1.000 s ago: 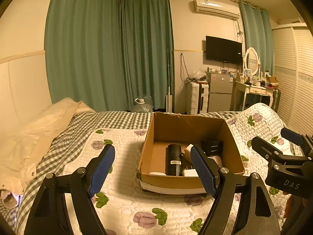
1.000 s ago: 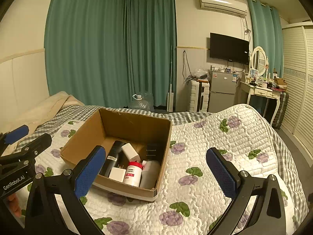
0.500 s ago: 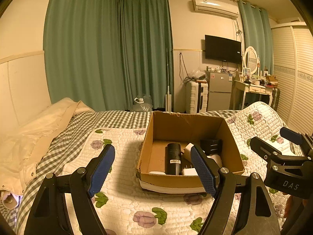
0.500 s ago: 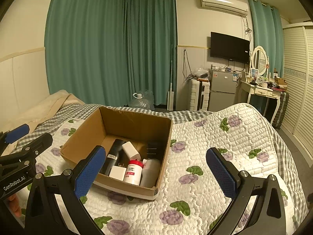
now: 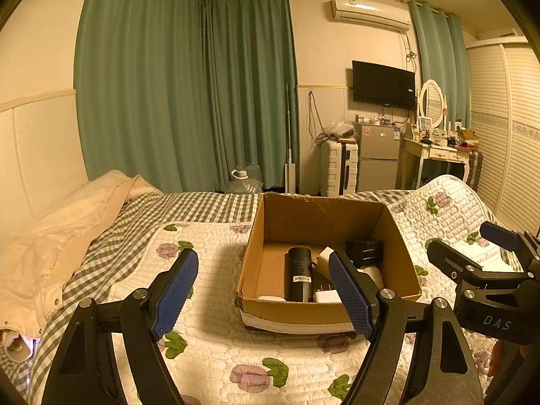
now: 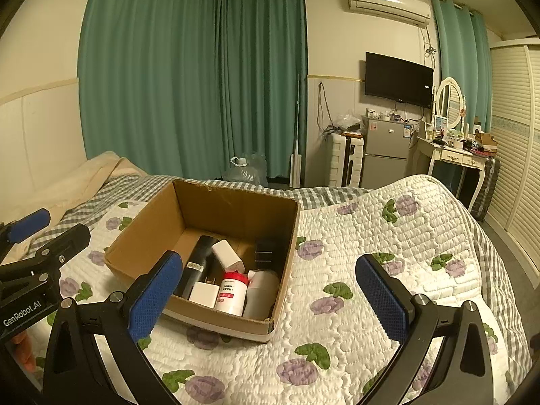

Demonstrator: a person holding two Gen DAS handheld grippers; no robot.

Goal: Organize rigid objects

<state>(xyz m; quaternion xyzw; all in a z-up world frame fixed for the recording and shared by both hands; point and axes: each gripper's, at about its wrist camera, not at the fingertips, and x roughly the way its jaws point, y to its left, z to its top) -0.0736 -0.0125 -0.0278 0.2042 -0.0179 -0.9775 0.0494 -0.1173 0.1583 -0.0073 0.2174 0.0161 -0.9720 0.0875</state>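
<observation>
Cardboard box (image 6: 216,222) sits mid-frame on the quilted bed (image 6: 354,270), holding a black cylinder (image 6: 197,265), white chargers (image 6: 227,254), a red-capped bottle (image 6: 232,292) and a black adapter (image 6: 266,251). Both the left tool (image 5: 263,290) and the right tool (image 6: 266,293) hang spread wide, gripping nothing. This fits either items just packed or items about to come out; any reach should drop straight down over one piece, clear of the box walls. Since a second ago, almost nothing has shifted.
</observation>
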